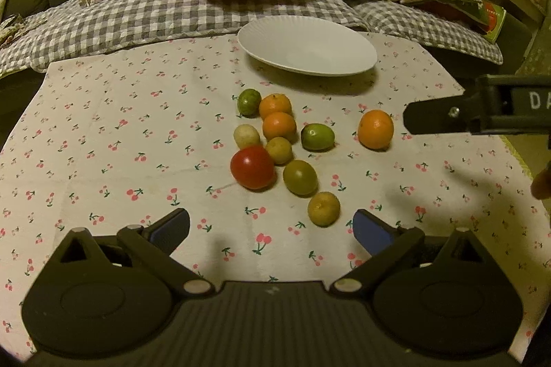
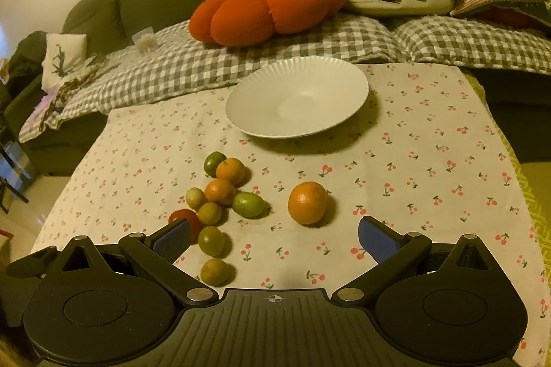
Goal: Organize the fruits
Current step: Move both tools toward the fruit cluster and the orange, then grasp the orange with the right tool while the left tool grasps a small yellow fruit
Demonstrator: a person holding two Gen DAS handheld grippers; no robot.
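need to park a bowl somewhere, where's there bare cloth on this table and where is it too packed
Bare cloth lies left of the fruit cluster out to the table's left edge, and right of the lone orange toward the right edge. The white plate holds nothing. It is crowded in the middle, where the small fruits touch, with only a narrow strip between them and the plate.

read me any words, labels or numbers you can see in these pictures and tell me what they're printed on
"DA": white letters on the right hand-held gripper, cut off at the left wrist view's edge.
Green book by the cushions: print on the cover, too small and blurred to read.
Nothing readable on the plate, fruit or cherry-print cloth.
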